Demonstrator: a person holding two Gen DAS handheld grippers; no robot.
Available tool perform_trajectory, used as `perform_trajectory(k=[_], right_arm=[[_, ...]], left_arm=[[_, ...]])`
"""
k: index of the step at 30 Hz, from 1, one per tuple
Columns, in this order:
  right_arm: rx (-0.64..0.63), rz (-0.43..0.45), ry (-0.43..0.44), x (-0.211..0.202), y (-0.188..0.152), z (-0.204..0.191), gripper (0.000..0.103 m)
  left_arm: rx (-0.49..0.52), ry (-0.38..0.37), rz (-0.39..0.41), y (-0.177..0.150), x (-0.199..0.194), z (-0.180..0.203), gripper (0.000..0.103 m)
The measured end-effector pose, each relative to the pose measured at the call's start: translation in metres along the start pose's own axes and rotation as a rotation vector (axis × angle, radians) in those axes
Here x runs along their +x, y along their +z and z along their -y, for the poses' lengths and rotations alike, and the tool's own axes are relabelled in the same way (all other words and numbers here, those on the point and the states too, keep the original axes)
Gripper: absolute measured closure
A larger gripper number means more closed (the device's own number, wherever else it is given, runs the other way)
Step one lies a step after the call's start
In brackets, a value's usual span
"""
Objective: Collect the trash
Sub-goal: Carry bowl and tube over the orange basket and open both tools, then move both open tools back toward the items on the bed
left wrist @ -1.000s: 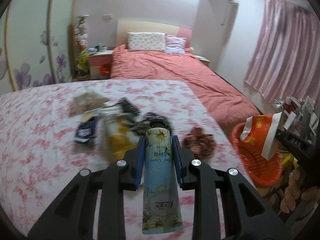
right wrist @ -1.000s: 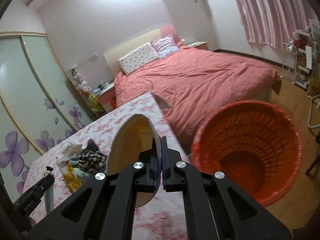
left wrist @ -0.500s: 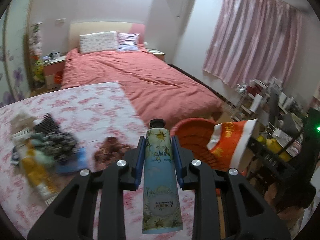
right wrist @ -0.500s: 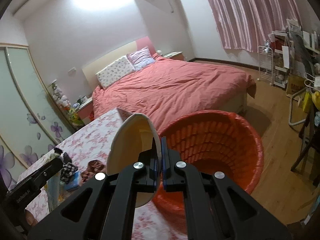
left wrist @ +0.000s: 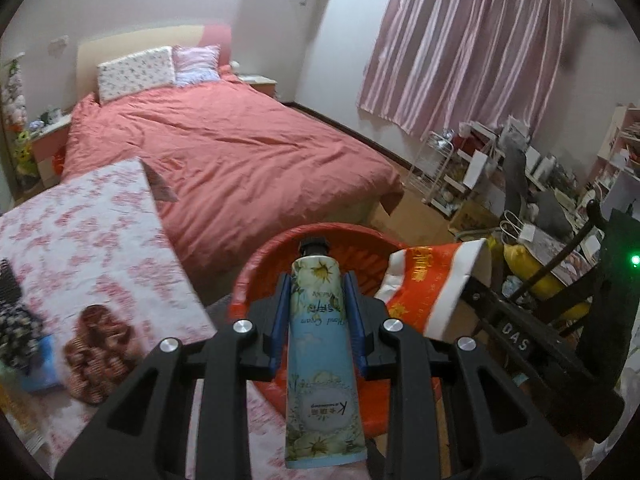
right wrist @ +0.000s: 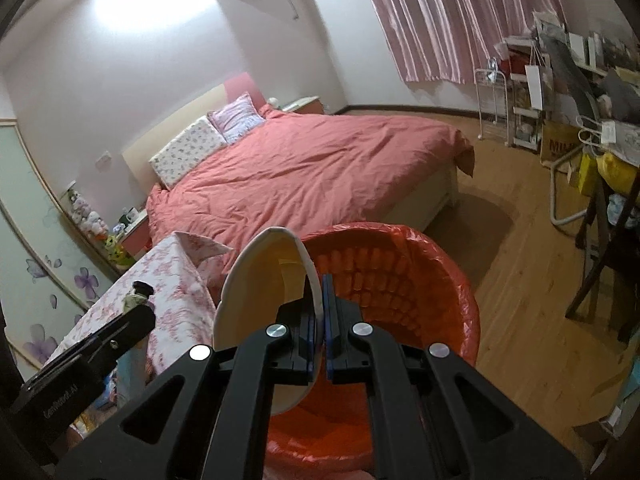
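Left gripper (left wrist: pixel 316 320) clamped on tube (left wrist: pixel 320 360), cap end forward, out past the table (left wrist: pixel 80 240) edge and over the near rim of the bin (left wrist: pixel 272 256). Right gripper (right wrist: pixel 318 322) pinched on the wall of a paper bowl (right wrist: pixel 260 292), held on edge above the bin mouth; jaws nearly closed, only the thin wall between them.

Risks, left to right:
- More trash on table: brown clump (left wrist: pixel 98 344), dark patterned piece (left wrist: pixel 12 320), blue item (left wrist: pixel 40 364). Blurred, type unclear. Not collected yet.
- Tube only just over the near rim. Released here, could strike the rim and bounce to floor or table. Better carried further in first.
- Bowl light and on edge; could flutter out or hang on the loose red liner (right wrist: pixel 440 248).
- Both grippers crowding one opening; collision likely if dropped together.

Surroundings: bed (left wrist: pixel 224 152) behind the bin, cluttered shelves (left wrist: pixel 480 168) and chair (right wrist: pixel 600 240) to the right, clear of the drop path.
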State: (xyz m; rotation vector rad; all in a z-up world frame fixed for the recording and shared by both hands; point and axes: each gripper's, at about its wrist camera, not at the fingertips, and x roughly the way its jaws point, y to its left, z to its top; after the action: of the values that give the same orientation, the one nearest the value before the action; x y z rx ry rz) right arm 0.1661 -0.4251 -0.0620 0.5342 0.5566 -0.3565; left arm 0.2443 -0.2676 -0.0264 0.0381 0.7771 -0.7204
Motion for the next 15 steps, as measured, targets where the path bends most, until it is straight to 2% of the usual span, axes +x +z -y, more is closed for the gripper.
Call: perform_trajectory(k=[2, 4, 5, 15], right_arm=[[0.005, -0.023, 0.0, 0.005, -0.001, 0.002, 0.087], [0.007, -0.039, -0.003, 0.009, -0.005, 0.002, 0.063], [0.006, -0.038, -0.008, 0.007, -0.006, 0.002, 0.06], [-0.015, -0.032, -0.025, -0.006, -0.006, 0.0, 0.058]], left_arm=[[0.003, 0.011, -0.005, 0.002, 0.009, 0.001, 0.074], [0.004, 0.021, -0.015, 0.002, 0.016, 0.001, 0.067], [0.001, 0.031, -0.019, 0.002, 0.018, -0.002, 0.064], [-0.014, 0.15, -0.009, -0.013, -0.003, -0.03, 0.052]])
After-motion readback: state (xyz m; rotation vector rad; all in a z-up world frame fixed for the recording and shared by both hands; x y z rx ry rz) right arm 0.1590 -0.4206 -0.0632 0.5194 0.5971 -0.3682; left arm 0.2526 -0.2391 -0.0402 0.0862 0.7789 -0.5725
